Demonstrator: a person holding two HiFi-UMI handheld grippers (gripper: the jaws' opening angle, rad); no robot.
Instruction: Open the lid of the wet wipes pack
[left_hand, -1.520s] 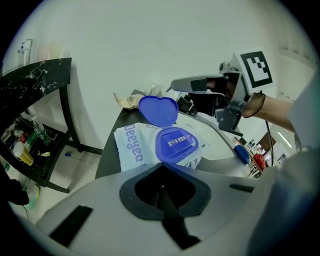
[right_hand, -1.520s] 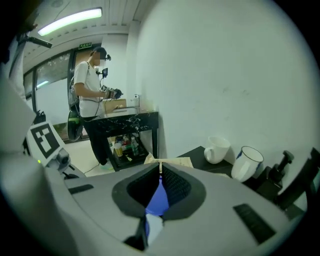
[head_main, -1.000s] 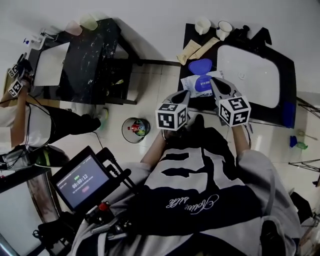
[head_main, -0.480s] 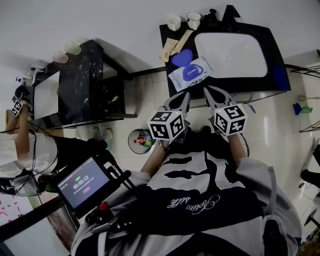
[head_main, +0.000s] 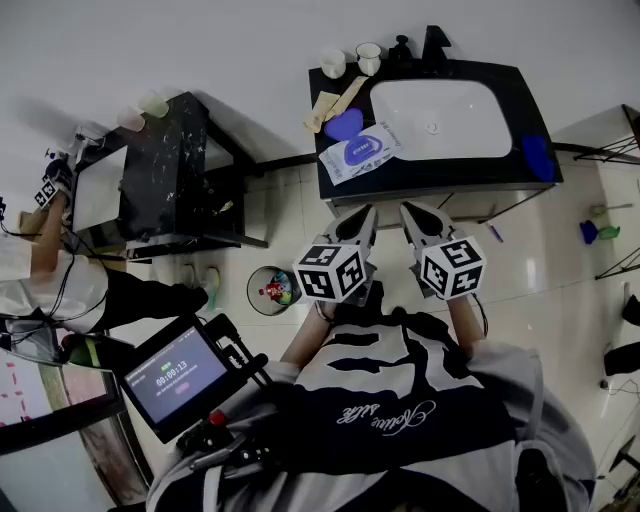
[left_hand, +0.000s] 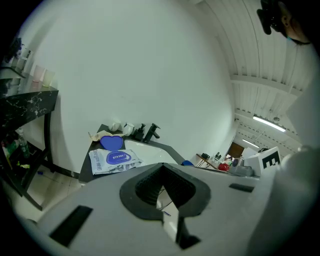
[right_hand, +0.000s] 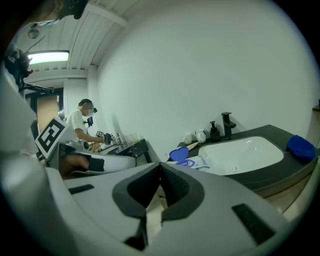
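A flat, crinkly white wet wipes pack (head_main: 349, 163) with a blue oval lid (head_main: 361, 151) lies on the glossy dark tabletop (head_main: 440, 172), just left of the white sink basin (head_main: 435, 118) (a blue heart shape (head_main: 343, 124) sits beside it). The left gripper (head_main: 366, 214) and right gripper (head_main: 406, 210), jaws closed and empty, have drawn farther back over the pale floor tiles (head_main: 535, 265).

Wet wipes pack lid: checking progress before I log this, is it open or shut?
Shut, as far as shows: the blue oval lid lies flat on the wet wipes pack, with no flap raised.
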